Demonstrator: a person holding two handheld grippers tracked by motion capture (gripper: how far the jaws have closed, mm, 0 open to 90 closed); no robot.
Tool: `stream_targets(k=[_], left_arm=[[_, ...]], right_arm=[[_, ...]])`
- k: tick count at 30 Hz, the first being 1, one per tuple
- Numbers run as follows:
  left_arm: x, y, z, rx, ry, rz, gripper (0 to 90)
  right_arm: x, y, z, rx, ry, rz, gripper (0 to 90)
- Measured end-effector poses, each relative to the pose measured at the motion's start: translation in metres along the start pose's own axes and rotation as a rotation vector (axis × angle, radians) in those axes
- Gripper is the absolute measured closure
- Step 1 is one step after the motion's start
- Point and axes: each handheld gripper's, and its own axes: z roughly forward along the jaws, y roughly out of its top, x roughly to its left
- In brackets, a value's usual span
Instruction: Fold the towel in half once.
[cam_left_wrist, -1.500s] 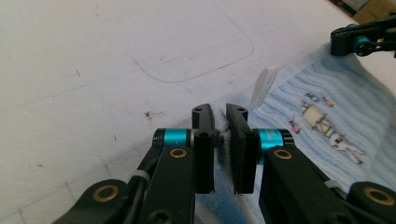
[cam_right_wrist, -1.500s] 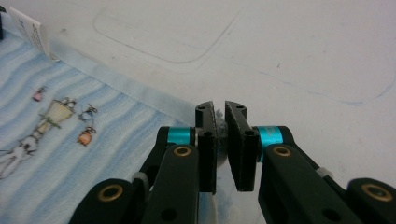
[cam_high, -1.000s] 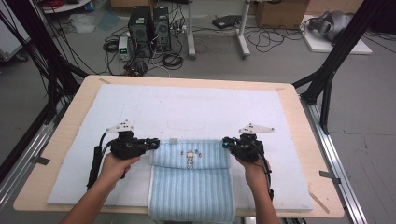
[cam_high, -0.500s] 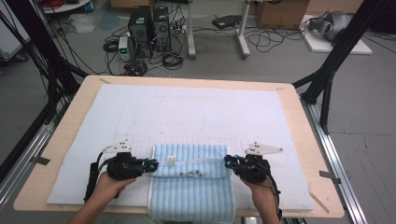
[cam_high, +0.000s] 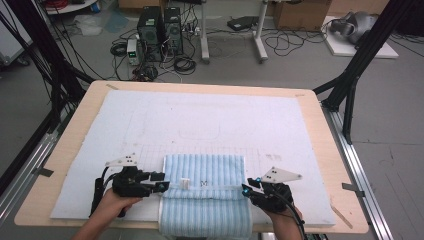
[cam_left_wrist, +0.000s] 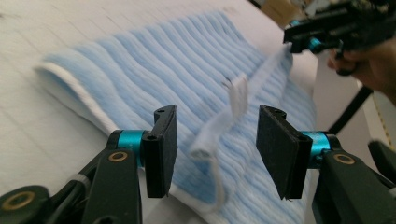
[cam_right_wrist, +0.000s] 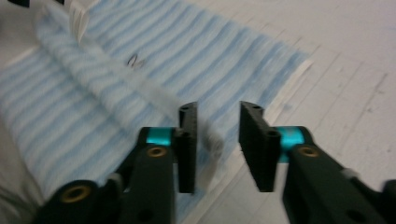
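A blue striped towel (cam_high: 205, 172) lies folded on the white mat, its near part hanging over the table's front edge. Its white hem with a small tag (cam_high: 185, 183) runs between my two grippers. My left gripper (cam_high: 161, 181) sits at the hem's left end. Its jaws have just been opening, and in the left gripper view the hem (cam_left_wrist: 205, 140) hangs loose between the open left gripper (cam_left_wrist: 212, 140). My right gripper (cam_high: 246, 189) is at the right end, its jaws also just opened. The hem (cam_right_wrist: 212, 142) lies blurred between the right gripper (cam_right_wrist: 217, 135), unpressed.
The white mat (cam_high: 210, 120) covers most of the wooden table (cam_high: 320, 130). Black frame posts (cam_high: 350, 85) stand at the table's far corners. Computer towers and cables (cam_high: 160, 30) sit on the floor beyond. My other hand's gripper (cam_left_wrist: 327, 35) shows far off in the left gripper view.
Both hands have drawn the towel's hem toward the table's front edge and lowered it onto the towel. Both pairs of jaws have opened and let the hem go.
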Motion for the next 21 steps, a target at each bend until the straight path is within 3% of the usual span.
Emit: stream_targets(k=[1, 3, 6, 8, 10, 12, 14, 16, 19, 21], left_arm=[[0.002, 0.002, -0.002, -0.027, 0.013, -0.011, 47.3], [0.006, 0.008, -0.003, -0.037, 0.079, -0.005, 47.2], [0.015, 0.016, -0.002, -0.071, 0.157, -0.033, 46.3], [0.024, 0.018, 0.002, -0.083, 0.205, -0.059, 45.7], [0.033, 0.018, 0.008, -0.063, 0.247, -0.092, 45.1], [0.039, 0.018, 0.016, -0.004, 0.281, -0.106, 43.2], [0.041, 0.018, 0.025, 0.023, 0.274, -0.124, 39.9], [0.039, 0.020, 0.032, 0.044, 0.291, -0.081, 39.0], [0.034, 0.019, 0.037, 0.054, 0.322, -0.025, 40.7], [0.030, 0.018, 0.038, 0.067, 0.375, 0.032, 52.8]], right_arm=[[-0.002, 0.002, -0.001, -0.026, 0.000, 0.022, 58.3], [-0.006, 0.008, -0.001, -0.059, -0.026, 0.049, 51.7], [-0.016, 0.016, 0.007, -0.061, -0.071, 0.082, 50.7], [-0.023, 0.019, 0.017, -0.032, -0.098, 0.099, 52.0], [-0.029, 0.020, 0.030, 0.007, -0.118, 0.115, 52.0], [-0.033, 0.021, 0.041, 0.050, -0.127, 0.118, 51.6], [-0.035, 0.021, 0.051, 0.083, -0.144, 0.115, 48.5], [-0.035, 0.022, 0.058, 0.091, -0.153, 0.120, 45.0], [-0.032, 0.023, 0.066, 0.117, -0.181, 0.091, 42.7], [-0.030, 0.022, 0.071, 0.139, -0.191, 0.081, 43.2]])
